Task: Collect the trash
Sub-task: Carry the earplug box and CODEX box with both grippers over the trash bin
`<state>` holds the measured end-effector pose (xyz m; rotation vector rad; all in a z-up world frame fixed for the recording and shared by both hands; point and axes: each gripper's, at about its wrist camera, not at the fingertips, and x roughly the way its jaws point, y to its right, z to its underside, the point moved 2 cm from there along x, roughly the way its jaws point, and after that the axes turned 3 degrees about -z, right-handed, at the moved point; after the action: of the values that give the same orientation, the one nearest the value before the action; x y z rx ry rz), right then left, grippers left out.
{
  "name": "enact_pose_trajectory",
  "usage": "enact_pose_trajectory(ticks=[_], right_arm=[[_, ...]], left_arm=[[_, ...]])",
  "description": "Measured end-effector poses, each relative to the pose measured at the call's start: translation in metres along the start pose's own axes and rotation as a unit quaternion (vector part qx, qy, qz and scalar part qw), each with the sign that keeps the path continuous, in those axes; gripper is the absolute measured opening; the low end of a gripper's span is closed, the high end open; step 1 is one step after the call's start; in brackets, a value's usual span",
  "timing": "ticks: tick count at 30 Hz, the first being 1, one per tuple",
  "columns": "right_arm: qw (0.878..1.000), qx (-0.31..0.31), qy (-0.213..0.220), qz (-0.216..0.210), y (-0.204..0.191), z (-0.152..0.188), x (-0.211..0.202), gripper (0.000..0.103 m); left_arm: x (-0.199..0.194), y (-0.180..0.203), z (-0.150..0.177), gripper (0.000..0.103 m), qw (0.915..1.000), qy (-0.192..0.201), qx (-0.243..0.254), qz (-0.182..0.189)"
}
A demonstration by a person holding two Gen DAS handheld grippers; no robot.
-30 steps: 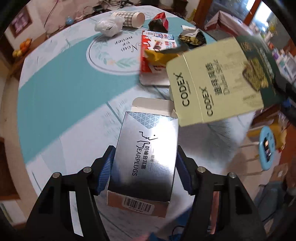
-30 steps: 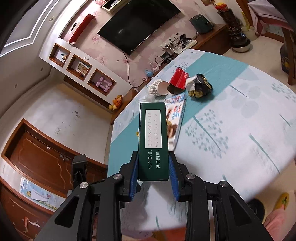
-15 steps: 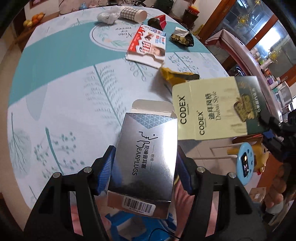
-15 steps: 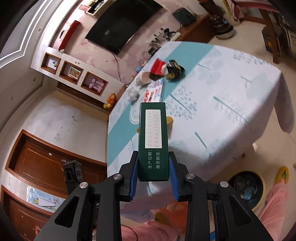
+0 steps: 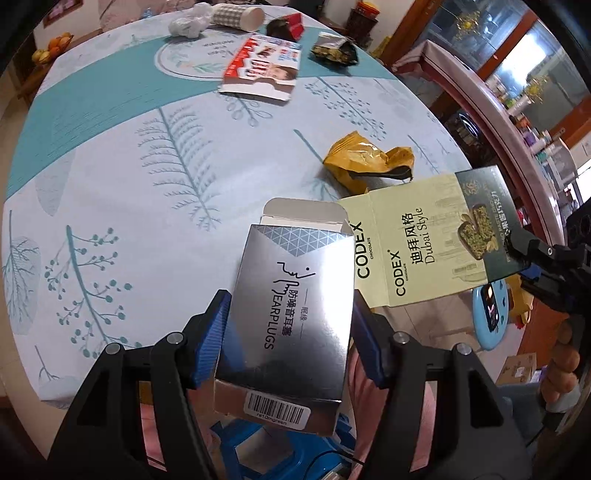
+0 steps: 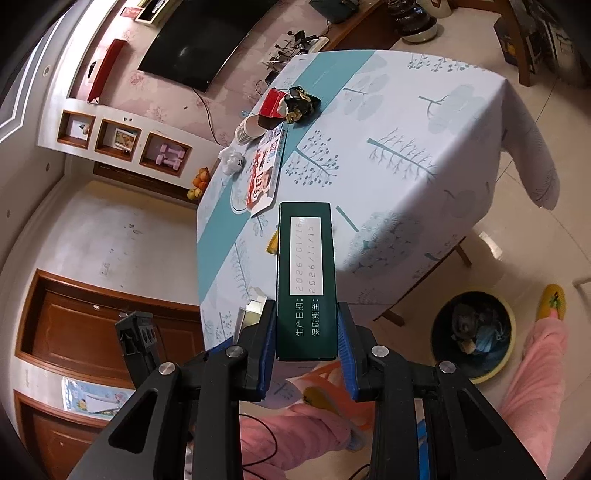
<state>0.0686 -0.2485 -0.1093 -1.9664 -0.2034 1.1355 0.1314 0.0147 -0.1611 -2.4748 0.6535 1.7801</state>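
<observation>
Left claw around earplug box, right claw around chocolate box.

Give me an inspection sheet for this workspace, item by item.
Surface: round table with a teal leaf-print tablecloth.
Job's things: silver earplugs carton and green-and-cream chocolate carton held; round trash bin on the floor, part filled.
Clutter: crumpled yellow wrapper, red-and-white flat box, checked paper cup, white crumpled bag, dark foil wrapper.
Grippers: left gripper clamps the silver carton; right gripper clamps the chocolate carton.
Cables: thin black cable below the right gripper.
Surroundings: wall television, wooden door.
</observation>
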Motion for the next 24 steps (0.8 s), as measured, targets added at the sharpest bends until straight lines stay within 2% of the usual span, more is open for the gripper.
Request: enact_pose_trajectory(ticks=[7, 15, 24], right_arm=[[1.0, -0.006, 0.005, 0.015, 0.002, 0.013, -0.029, 0.029], [0.999, 0.004, 0.002, 0.032, 0.024, 0.037, -0.06, 0.029], [0.997, 0.053, -0.012, 0.048, 0.075, 0.066, -0.061, 0.029]], left_arm=[[-0.002, 0.028, 0.019, 0.06, 0.9994, -0.008, 0.026, 0.02], [-0.005, 0.065, 0.049, 0.06, 0.9972, -0.022, 0.06, 0.04], [0.03, 0.092, 0.075, 0.06, 0.9926, -0.07, 0.097, 0.022]])
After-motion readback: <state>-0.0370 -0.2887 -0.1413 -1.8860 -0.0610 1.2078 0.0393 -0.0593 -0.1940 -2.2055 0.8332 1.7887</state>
